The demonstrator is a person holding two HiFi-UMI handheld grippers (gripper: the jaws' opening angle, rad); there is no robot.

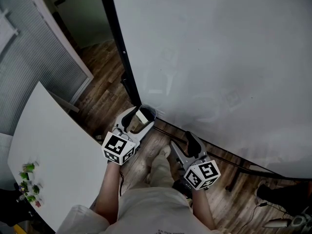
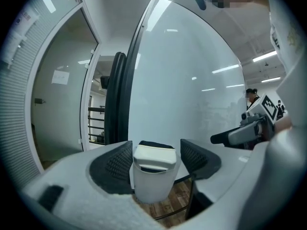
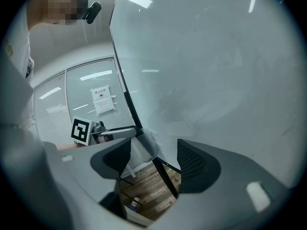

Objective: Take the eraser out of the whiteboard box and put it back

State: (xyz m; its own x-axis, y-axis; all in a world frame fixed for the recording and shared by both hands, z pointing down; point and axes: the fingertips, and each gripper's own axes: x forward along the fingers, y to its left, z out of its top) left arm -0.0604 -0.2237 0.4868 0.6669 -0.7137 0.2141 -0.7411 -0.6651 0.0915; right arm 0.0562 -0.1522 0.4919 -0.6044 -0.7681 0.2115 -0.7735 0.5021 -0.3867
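The white whiteboard box hangs at the lower left corner of the whiteboard. The eraser, white with a dark felt strip behind, sticks up out of it. My left gripper is open around the eraser: the left pad lies close against the box, while a small gap shows at the right pad. In the head view the left gripper reaches the eraser at the board's edge. My right gripper hovers open and empty to the right, below the board. The right gripper looks toward the box.
The black frame post runs down the whiteboard's left edge. A white table with small green items stands at left, beside a blinds-covered glass partition. Wooden floor and stand legs lie below the board.
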